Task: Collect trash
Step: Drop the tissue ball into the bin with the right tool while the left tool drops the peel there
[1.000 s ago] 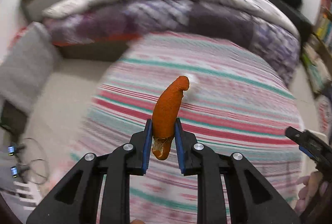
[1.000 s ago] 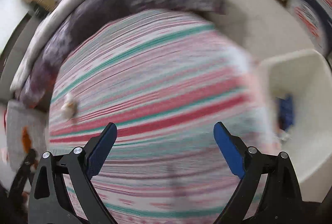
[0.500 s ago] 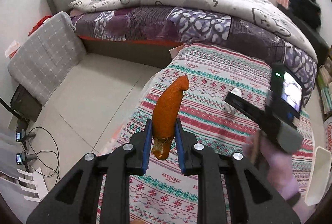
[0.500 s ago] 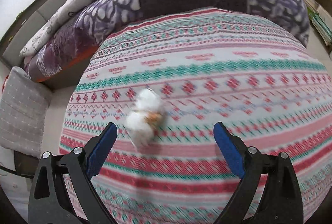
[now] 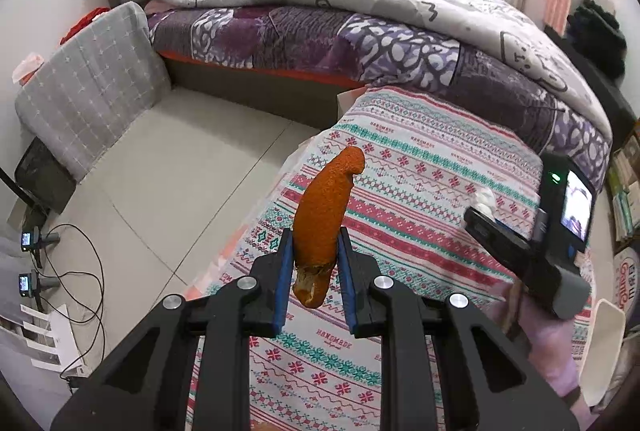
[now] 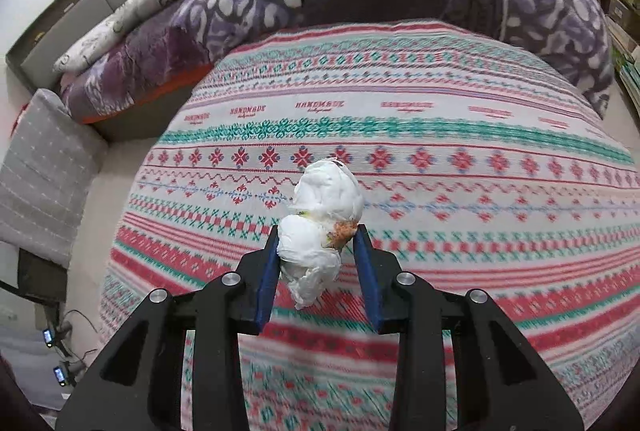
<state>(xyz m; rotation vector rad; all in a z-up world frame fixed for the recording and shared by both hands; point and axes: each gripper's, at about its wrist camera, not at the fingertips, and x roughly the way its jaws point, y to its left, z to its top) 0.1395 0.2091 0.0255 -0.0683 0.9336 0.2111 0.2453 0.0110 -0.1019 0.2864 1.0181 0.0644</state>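
Observation:
My left gripper (image 5: 314, 255) is shut on a long orange peel (image 5: 326, 211) and holds it upright above the left edge of the patterned tablecloth (image 5: 420, 231). My right gripper (image 6: 318, 251) has closed around a crumpled white tissue wad (image 6: 320, 215) with an orange stain; both pads touch it on the cloth (image 6: 400, 135). In the left wrist view the right gripper's body (image 5: 532, 243) is at the right, with the tissue (image 5: 485, 197) at its tip.
A bed with purple and grey quilts (image 5: 360, 27) lies behind the table. A grey cushion (image 5: 88, 91) leans at the left by the tiled floor (image 5: 172, 191). A white bin's rim (image 5: 604, 343) shows at the lower right. Cables lie on the floor at left.
My right gripper moved in over the tissue and closed from wide open onto it. My left gripper kept hold of the peel and steadied.

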